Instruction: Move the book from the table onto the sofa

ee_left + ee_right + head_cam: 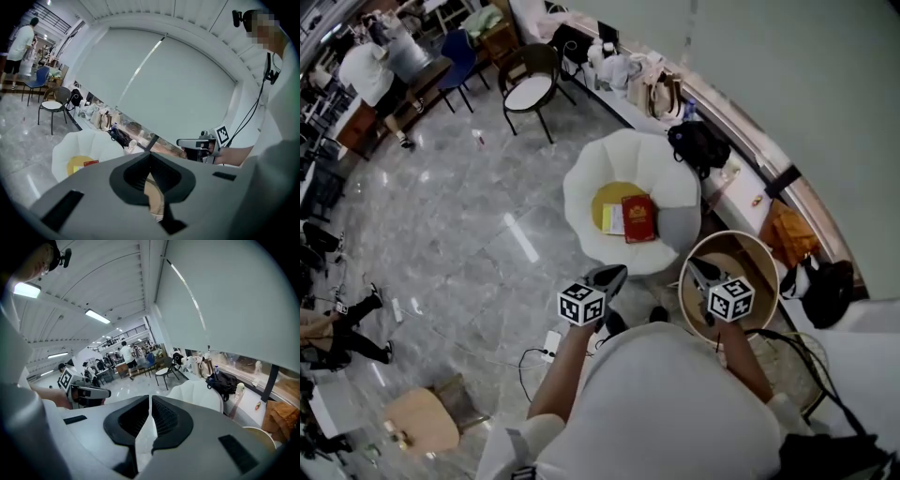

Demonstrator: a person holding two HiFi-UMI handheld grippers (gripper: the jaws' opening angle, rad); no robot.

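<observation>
The red book (pixel 638 217) lies on the yellow cushion (pixel 614 199) of the white petal-shaped sofa (pixel 586 178), beside a pale leaflet. The left gripper view shows the same book (pixel 91 162) small at the left. My left gripper (pixel 614 274) hovers just short of the sofa's near edge, shut and empty. Also shut with nothing between its jaws, my right gripper (pixel 696 265) is held over the round wooden table (pixel 757 253) to the sofa's right. In the gripper views, the jaws of both the left gripper (pixel 150 157) and the right gripper (pixel 150 399) meet.
A black backpack (pixel 698 145) leans by the window ledge behind the sofa, and an orange bag (pixel 787 234) is behind the table. A black chair (pixel 530 89) stands further back. A wooden stool (pixel 422 420) and a power strip with cable (pixel 550 345) are on the floor at the near left.
</observation>
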